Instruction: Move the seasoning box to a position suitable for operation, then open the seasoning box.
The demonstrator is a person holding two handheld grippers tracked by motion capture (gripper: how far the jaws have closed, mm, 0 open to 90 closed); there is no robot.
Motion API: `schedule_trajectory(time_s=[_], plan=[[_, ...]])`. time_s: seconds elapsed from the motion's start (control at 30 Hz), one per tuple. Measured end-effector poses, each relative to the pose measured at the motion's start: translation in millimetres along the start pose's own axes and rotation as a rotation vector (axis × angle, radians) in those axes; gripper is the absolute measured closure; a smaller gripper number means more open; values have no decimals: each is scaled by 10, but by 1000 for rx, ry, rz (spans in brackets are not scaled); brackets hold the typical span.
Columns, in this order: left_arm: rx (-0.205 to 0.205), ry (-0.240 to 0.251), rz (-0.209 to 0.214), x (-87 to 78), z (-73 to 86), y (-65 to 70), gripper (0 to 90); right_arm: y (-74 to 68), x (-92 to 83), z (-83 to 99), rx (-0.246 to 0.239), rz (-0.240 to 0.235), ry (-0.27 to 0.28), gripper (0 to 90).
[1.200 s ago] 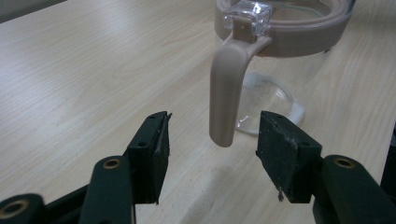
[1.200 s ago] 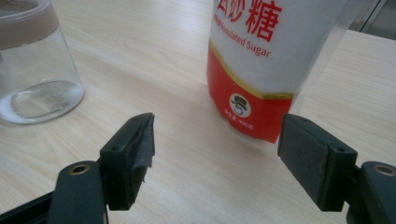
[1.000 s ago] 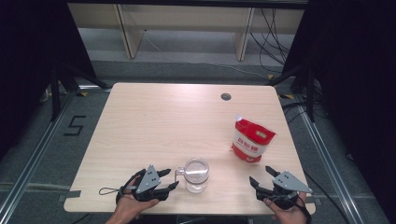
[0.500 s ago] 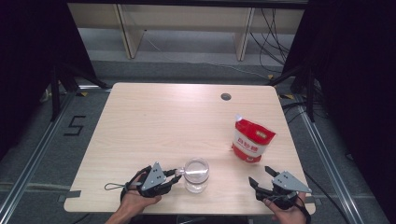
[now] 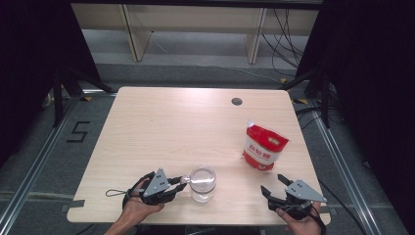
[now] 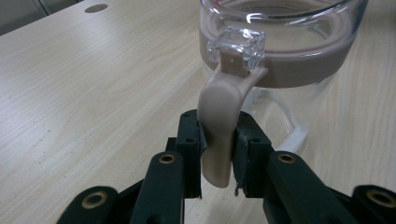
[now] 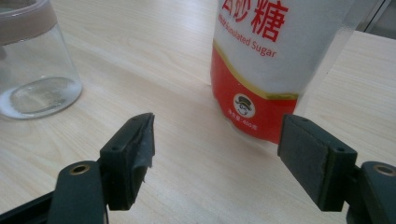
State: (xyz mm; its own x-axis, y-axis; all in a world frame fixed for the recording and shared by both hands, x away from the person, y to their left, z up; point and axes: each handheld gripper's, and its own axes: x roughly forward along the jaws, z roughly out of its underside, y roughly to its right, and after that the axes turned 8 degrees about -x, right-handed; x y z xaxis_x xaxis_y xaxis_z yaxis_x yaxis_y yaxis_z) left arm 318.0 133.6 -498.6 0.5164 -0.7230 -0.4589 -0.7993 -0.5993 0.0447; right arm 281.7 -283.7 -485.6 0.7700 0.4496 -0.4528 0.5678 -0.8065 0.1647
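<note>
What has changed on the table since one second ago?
The left tool has just been closing and now clamps the beige latch of the glass jar. The right tool remains open, and the sugar bag has not moved.

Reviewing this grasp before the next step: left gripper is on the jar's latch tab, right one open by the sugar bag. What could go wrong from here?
1. The left gripper has just closed on the beige latch tab, a thin hold; pulling may drag or tip the glass jar, which nothing braces.
2. The jar stands near the table's front edge.
3. The right gripper is open near the upright sugar bag; a nudge could topple it.
</note>
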Motion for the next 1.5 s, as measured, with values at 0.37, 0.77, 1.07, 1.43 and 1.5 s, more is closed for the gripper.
schedule_trajectory(time_s=[0.37, 0.77, 1.07, 1.43, 1.5], plan=[[-11, -11, 17, -65, 24, 24, 737, 6, 2, 0, -5, 3, -1, 284], [-11, -24, -1, -24, 2, 24, 692, 46, 37, 14, 3, -11, 0, 284], [-28, -27, -17, -246, -46, -41, 449, 33, 55, 1, 5, -21, 2, 284], [-147, -19, 9, -358, -77, -76, 409, 31, 60, -6, 2, -29, 0, 284], [-167, -8, 12, -362, -92, -75, 409, 29, 57, -6, 3, -29, 0, 284]])
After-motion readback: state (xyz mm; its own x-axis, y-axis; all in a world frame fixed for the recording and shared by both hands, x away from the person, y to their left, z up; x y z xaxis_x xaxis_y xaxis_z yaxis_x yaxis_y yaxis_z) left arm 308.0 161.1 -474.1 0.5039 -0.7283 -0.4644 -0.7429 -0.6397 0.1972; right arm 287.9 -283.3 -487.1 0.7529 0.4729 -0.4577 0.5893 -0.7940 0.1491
